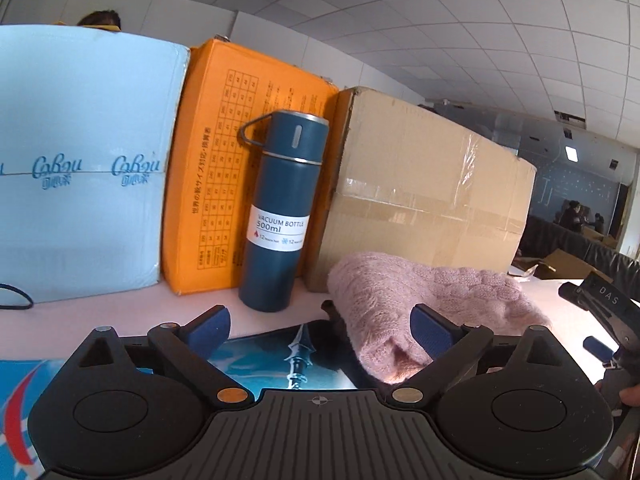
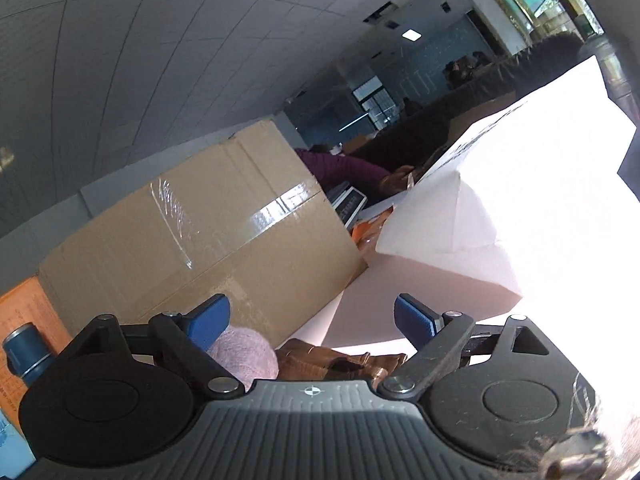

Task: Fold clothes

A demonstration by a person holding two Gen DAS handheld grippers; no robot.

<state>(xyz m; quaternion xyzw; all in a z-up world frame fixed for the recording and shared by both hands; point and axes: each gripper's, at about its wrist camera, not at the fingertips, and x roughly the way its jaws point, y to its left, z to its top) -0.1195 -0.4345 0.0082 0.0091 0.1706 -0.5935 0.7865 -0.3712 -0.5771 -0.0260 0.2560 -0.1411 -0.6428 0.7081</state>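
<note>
A folded pink knitted garment (image 1: 424,304) lies on the pale table in front of a brown cardboard box. My left gripper (image 1: 320,330) is open and empty, its right blue pad beside the garment's near edge. In the right wrist view the pink garment (image 2: 244,352) shows low between the fingers, next to a brown garment (image 2: 340,364). My right gripper (image 2: 312,320) is open and empty, tilted upward above both garments. The right gripper's body also shows at the right edge of the left wrist view (image 1: 608,320).
A blue vacuum bottle (image 1: 284,212) stands by an orange box (image 1: 224,168), a light blue box (image 1: 80,168) and a taped cardboard box (image 1: 424,196). A printed blue mat (image 1: 280,360) lies under my left gripper. A white foam sheet (image 2: 500,208) rises at the right.
</note>
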